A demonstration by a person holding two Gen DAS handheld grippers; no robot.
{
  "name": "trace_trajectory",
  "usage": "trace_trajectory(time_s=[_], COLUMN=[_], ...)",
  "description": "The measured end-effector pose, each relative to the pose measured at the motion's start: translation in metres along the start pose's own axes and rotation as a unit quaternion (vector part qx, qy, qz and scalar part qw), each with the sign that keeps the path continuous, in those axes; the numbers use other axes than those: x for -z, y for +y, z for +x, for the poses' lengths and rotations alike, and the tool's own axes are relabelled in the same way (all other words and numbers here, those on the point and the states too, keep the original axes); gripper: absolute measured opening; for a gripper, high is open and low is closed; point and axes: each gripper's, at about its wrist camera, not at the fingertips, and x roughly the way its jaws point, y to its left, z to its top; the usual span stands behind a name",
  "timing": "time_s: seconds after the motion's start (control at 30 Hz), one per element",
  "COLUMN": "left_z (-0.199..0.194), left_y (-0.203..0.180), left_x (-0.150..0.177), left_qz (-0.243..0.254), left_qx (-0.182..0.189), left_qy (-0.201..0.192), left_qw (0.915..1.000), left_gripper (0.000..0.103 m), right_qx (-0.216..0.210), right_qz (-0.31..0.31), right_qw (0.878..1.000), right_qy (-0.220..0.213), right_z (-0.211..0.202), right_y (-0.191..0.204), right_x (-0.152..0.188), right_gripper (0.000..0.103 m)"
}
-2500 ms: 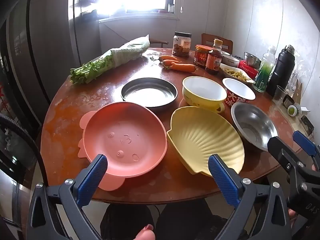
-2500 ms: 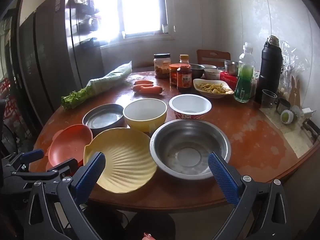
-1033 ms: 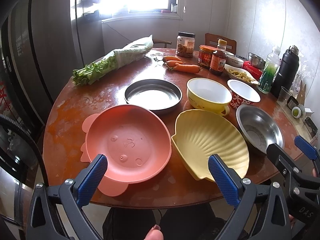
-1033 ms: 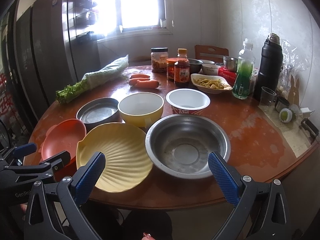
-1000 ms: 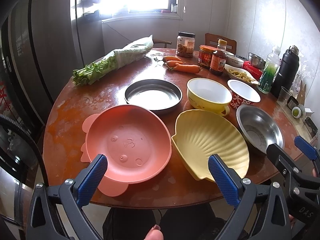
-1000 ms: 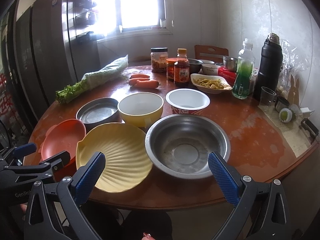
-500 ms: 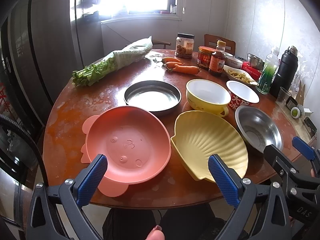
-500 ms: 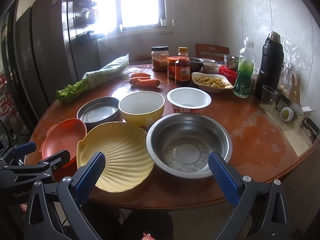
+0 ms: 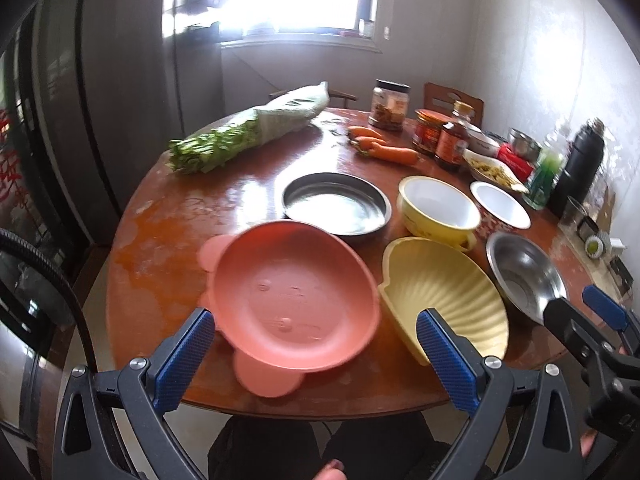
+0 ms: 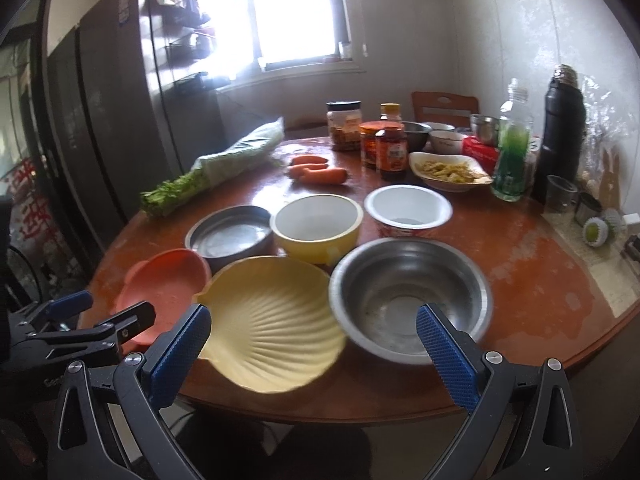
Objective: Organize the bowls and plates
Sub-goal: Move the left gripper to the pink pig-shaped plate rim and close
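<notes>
On the round wooden table sit a pink animal-shaped plate, a yellow shell-shaped dish, a steel bowl, a flat steel pan, a yellow bowl and a white bowl with red outside. My left gripper is open and empty at the table's near edge, in front of the pink plate. My right gripper is open and empty at the near edge, in front of the shell dish and the steel bowl.
Farther back lie bagged greens, carrots, jars and a sauce bottle, a dish of food, a green bottle and a black flask. A dark fridge stands left. A chair stands behind the table.
Both grippers have shifted a little, and the view now looks slightly more to the left across the table. Both stay open and empty. The dishes have not moved.
</notes>
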Motion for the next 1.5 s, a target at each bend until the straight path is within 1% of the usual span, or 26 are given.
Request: trace_trajectory(time_s=[0.17, 0.23, 0.33, 0.47, 0.53, 0.6, 0.73, 0.83, 0.9, 0.97, 1.03, 1.17, 1.27, 1.3, 1.43, 1.5], left_z=[-0.007, -0.008, -0.007, 0.000, 0.005, 0.014, 0.034, 0.050, 0.060, 0.068, 0.073, 0.085, 0.097, 0.100, 0.117, 0.124], left_y=[0.032, 0.048, 0.074, 0.098, 0.104, 0.108, 0.106, 0.105, 0.102, 0.098, 0.095, 0.092, 0.093, 0.093, 0.095, 0.095], left_x=[-0.006, -0.007, -0.009, -0.013, -0.014, -0.018, -0.024, -0.027, -0.030, -0.032, -0.034, -0.039, -0.043, -0.044, -0.043, -0.042], left_qz=[-0.021, -0.032, -0.048, -0.052, -0.050, -0.041, -0.011, 0.007, 0.017, 0.030, 0.042, 0.056, 0.059, 0.059, 0.058, 0.059], left_qx=[-0.020, -0.030, -0.042, -0.058, -0.056, -0.054, -0.036, -0.014, -0.002, 0.007, 0.006, 0.016, 0.026, 0.026, 0.036, 0.042], left_qy=[-0.007, -0.008, -0.006, -0.001, 0.001, 0.008, 0.025, 0.037, 0.046, 0.048, 0.050, 0.052, 0.056, 0.060, 0.076, 0.082], left_qw=[0.9995, 0.9990, 0.9979, 0.9969, 0.9972, 0.9977, 0.9990, 0.9992, 0.9988, 0.9984, 0.9978, 0.9970, 0.9964, 0.9961, 0.9948, 0.9940], left_gripper=[0.102, 0.102, 0.102, 0.102, 0.102, 0.101, 0.101, 0.101, 0.097, 0.097, 0.097, 0.094, 0.090, 0.086, 0.072, 0.061], right_qx=[-0.051, -0.069, -0.084, -0.109, -0.118, -0.117, -0.109, -0.103, -0.103, -0.103, -0.095, -0.088, -0.085, -0.082, -0.074, -0.074], right_qz=[0.002, -0.006, -0.031, -0.048, -0.052, -0.055, -0.047, -0.026, -0.008, 0.007, 0.011, 0.027, 0.037, 0.038, 0.050, 0.053], right_qw=[0.999, 0.997, 0.995, 0.991, 0.989, 0.988, 0.988, 0.988, 0.987, 0.986, 0.986, 0.985, 0.983, 0.983, 0.984, 0.984], right_qy=[0.014, 0.023, 0.034, 0.054, 0.069, 0.080, 0.102, 0.114, 0.127, 0.134, 0.136, 0.148, 0.157, 0.159, 0.155, 0.155], right_z=[0.001, 0.003, 0.008, 0.015, 0.022, 0.028, 0.041, 0.050, 0.056, 0.061, 0.066, 0.075, 0.085, 0.087, 0.097, 0.102], right_y=[0.022, 0.036, 0.060, 0.089, 0.103, 0.114, 0.129, 0.130, 0.128, 0.128, 0.129, 0.132, 0.133, 0.134, 0.134, 0.134], right_x=[-0.007, -0.007, -0.004, 0.006, 0.011, 0.016, 0.025, 0.028, 0.029, 0.030, 0.031, 0.034, 0.035, 0.035, 0.032, 0.030], right_gripper=[0.103, 0.103, 0.103, 0.102, 0.102, 0.101, 0.093, 0.082, 0.075, 0.072, 0.071, 0.064, 0.060, 0.057, 0.053, 0.050])
